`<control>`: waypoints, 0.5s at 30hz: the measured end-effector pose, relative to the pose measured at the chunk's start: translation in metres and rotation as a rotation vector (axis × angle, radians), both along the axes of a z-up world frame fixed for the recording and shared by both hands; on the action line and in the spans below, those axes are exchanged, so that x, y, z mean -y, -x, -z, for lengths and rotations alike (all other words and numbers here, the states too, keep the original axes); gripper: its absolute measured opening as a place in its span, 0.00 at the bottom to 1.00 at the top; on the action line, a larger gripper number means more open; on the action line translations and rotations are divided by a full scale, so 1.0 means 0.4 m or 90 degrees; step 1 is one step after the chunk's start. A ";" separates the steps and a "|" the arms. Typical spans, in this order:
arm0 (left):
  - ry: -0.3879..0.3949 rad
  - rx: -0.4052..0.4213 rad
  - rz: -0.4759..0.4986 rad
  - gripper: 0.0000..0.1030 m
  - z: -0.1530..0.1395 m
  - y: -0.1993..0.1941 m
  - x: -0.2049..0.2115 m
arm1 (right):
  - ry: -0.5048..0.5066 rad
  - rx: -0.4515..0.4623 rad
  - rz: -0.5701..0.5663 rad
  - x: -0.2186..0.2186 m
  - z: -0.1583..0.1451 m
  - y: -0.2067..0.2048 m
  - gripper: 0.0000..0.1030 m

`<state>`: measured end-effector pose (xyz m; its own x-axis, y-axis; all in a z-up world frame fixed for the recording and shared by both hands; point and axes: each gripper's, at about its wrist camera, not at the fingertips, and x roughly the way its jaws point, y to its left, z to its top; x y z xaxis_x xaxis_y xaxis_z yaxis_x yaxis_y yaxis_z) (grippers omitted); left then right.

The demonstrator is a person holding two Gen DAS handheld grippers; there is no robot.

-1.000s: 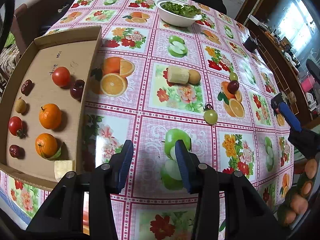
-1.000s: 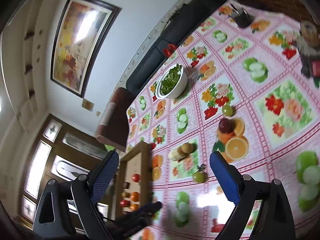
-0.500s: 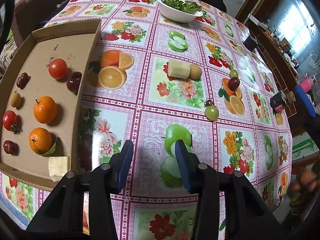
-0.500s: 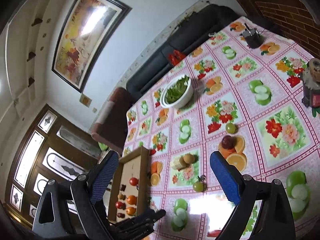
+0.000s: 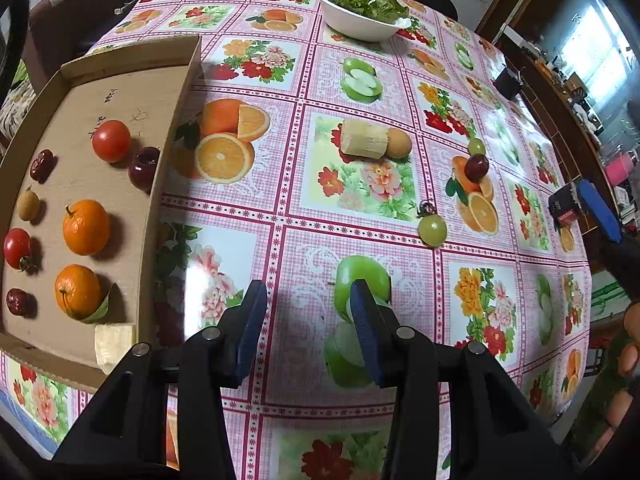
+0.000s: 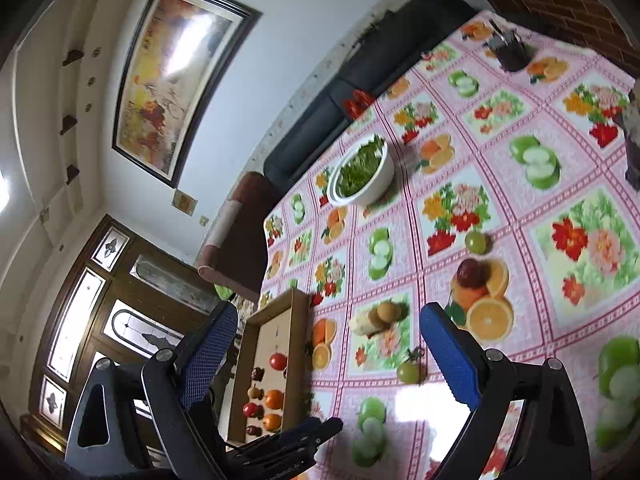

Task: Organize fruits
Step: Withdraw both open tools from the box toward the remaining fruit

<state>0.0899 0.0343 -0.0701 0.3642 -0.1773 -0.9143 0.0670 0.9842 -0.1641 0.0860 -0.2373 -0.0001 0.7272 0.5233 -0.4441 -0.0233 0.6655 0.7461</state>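
A cardboard tray [image 5: 168, 152] on the left holds two oranges [image 5: 85, 227], tomatoes [image 5: 111, 141], dark dates and a pale chunk. Loose on the fruit-print tablecloth lie a green tomato [image 5: 432, 230], a dark plum [image 5: 477, 167], a small green fruit [image 5: 476, 146], a pale stalk piece [image 5: 364, 139] and a brown round fruit [image 5: 398, 143]. My left gripper [image 5: 306, 320] is open and empty, above the cloth right of the tray. My right gripper [image 6: 328, 352] is open wide and empty, held high; the green tomato [image 6: 409, 372] lies between its fingers in that view.
A white bowl of greens [image 5: 362, 20] stands at the far side of the table. A dark cup [image 5: 508, 83] and a small red-labelled object [image 5: 562, 210] sit near the right edge. Chairs and a sofa ring the table.
My left gripper has moved slightly forward over the cloth. My right gripper has risen and tilted, so its view now takes in more of the table and the wall.
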 end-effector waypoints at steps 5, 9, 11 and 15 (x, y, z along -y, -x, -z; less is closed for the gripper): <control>-0.016 0.016 0.001 0.40 -0.003 -0.023 0.011 | 0.260 -0.055 0.047 -0.025 0.000 -0.014 0.92; -0.026 0.021 0.000 0.40 -0.004 -0.048 0.019 | 0.318 -0.081 0.041 -0.035 0.048 -0.022 0.91; -0.026 0.025 -0.002 0.40 -0.007 -0.056 0.021 | 0.350 -0.094 0.037 -0.042 0.077 -0.031 0.89; -0.028 0.033 -0.003 0.40 -0.011 -0.072 0.027 | 0.344 -0.111 0.021 -0.037 0.123 -0.051 0.73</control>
